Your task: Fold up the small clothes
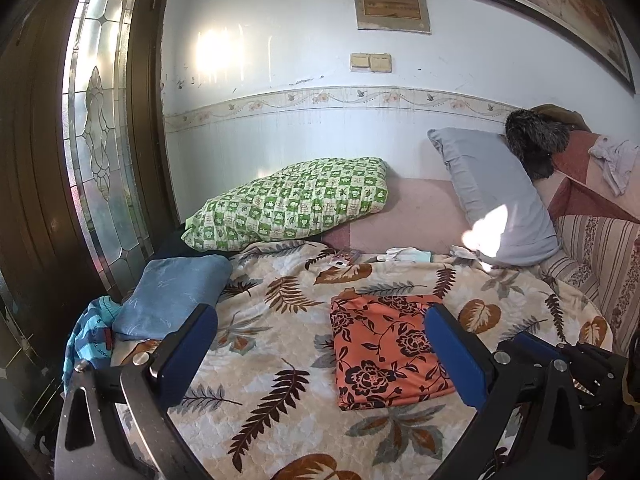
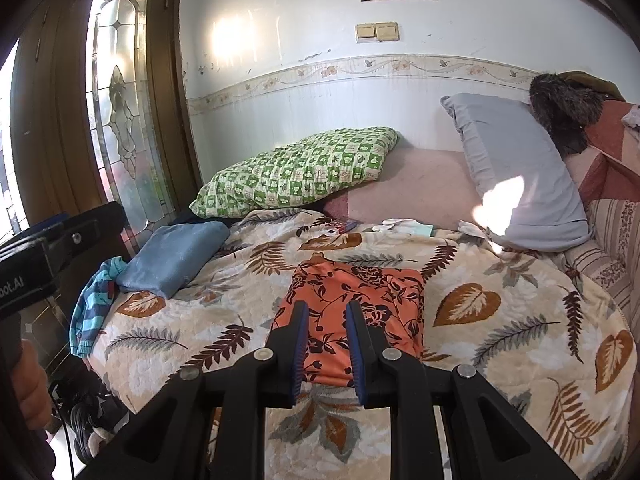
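Orange floral garment lying flat and squared on the leaf-print blanket, near the middle of the bed, edges fairly even, looking already folded into a compact rectangle. Same garment seen from the left wrist camera, just right of centre between the two blue pads.

Left gripper spread wide, nothing between the pads, hovering above the blanket at the near edge of the bed. Right gripper partly open, a narrow gap between the fingers, apparently holding nothing and poised over the near edge of the orange piece; contact with the cloth cannot be told from these views.

Judging by the lie of things: one fold finished or close to it, release made, both tools free. Blue folded cloth set aside at the left of the bed, with a striped blue knit piece crumpled beside it and hanging off the edge, probably the next item still to do.

Next move likely calling for either a final halving of the orange piece, needing a pinch on a near corner with each tool, or shifting it aside and reaching left for the striped knit, then spreading that flat before any fold
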`<action>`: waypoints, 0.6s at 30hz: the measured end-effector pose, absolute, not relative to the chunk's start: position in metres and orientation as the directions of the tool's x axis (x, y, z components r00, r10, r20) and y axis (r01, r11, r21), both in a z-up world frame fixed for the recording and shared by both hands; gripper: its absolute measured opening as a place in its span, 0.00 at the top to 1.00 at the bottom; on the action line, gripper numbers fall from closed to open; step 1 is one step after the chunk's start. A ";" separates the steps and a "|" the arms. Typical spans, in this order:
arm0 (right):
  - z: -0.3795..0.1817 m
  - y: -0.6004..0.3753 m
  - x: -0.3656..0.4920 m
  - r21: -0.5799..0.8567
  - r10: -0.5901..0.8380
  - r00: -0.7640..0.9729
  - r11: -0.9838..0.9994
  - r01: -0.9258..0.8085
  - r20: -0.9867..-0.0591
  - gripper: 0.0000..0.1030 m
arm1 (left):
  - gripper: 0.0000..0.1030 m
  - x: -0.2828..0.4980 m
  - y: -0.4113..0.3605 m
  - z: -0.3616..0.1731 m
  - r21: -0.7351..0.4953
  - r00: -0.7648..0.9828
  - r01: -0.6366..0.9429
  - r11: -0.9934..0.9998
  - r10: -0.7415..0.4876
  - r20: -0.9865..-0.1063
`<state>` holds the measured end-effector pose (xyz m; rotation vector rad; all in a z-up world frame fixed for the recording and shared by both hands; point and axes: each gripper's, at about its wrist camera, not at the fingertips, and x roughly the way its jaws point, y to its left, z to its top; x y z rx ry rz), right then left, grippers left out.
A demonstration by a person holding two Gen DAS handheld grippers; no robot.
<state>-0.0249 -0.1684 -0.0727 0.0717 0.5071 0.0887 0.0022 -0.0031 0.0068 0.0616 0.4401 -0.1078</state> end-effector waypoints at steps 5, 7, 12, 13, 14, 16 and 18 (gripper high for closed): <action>-0.077 -0.166 -0.020 0.092 0.112 0.865 0.993 -0.077 -0.488 0.78 | 0.00 0.007 -0.005 0.005 0.015 0.893 0.145 0.989 -0.124 -0.433; -0.079 -0.165 -0.017 0.094 0.115 0.864 0.992 -0.078 -0.490 0.78 | 0.00 0.009 -0.005 0.004 -0.008 0.896 0.159 0.987 -0.148 -0.419; -0.084 -0.167 -0.009 0.124 0.129 0.858 0.989 -0.077 -0.498 0.78 | 0.00 0.012 -0.012 0.006 -0.011 0.903 0.167 0.986 -0.157 -0.400; -0.085 -0.169 -0.007 0.131 0.133 0.856 0.988 -0.077 -0.499 0.78 | 0.00 0.013 -0.014 0.006 -0.008 0.904 0.169 0.986 -0.158 -0.397; -0.086 -0.170 -0.005 0.138 0.137 0.854 0.987 -0.077 -0.502 0.78 | 0.00 0.013 -0.015 0.006 -0.004 0.908 0.162 0.987 -0.151 -0.392; -0.088 -0.173 -0.002 0.150 0.142 0.851 0.986 -0.075 -0.506 0.78 | 0.00 0.008 -0.019 0.007 0.033 0.935 0.132 0.991 -0.113 -0.336; -0.091 -0.177 0.001 0.166 0.150 0.849 0.983 -0.075 -0.507 0.78 | 0.00 0.004 -0.023 0.008 0.071 0.949 0.143 0.987 -0.116 -0.292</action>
